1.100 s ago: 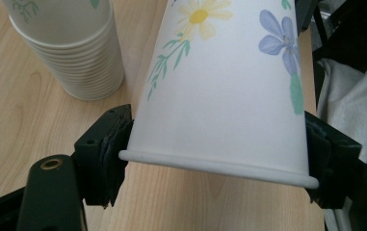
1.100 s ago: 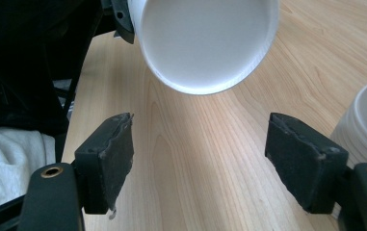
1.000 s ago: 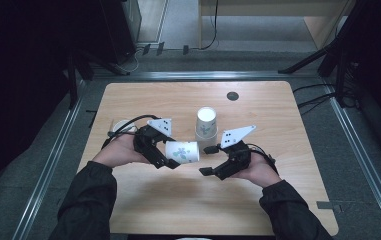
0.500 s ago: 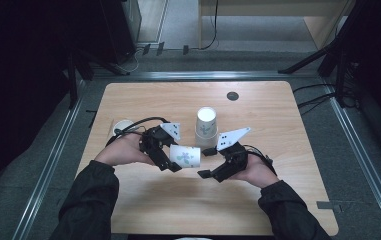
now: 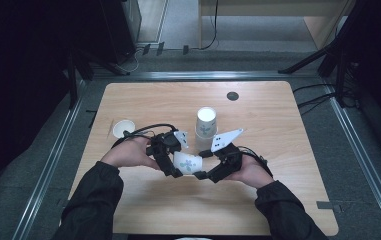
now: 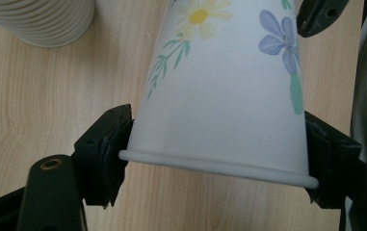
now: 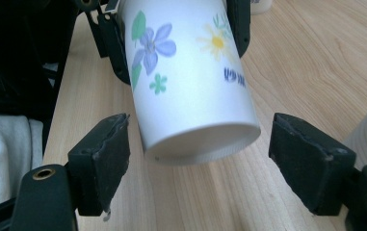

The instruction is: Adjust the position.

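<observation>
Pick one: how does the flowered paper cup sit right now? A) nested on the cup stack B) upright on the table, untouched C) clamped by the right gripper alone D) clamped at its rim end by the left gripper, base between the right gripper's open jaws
D: the left gripper has both pads pressed on the flowered cup near its rim, while the right gripper shows gaps on both sides of the cup's base.

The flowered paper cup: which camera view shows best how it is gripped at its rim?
The left gripper view: the cup sits large, both pads pressing beside its rim. The right gripper view shows its base between open jaws. In the high view it is small between the hands.
</observation>
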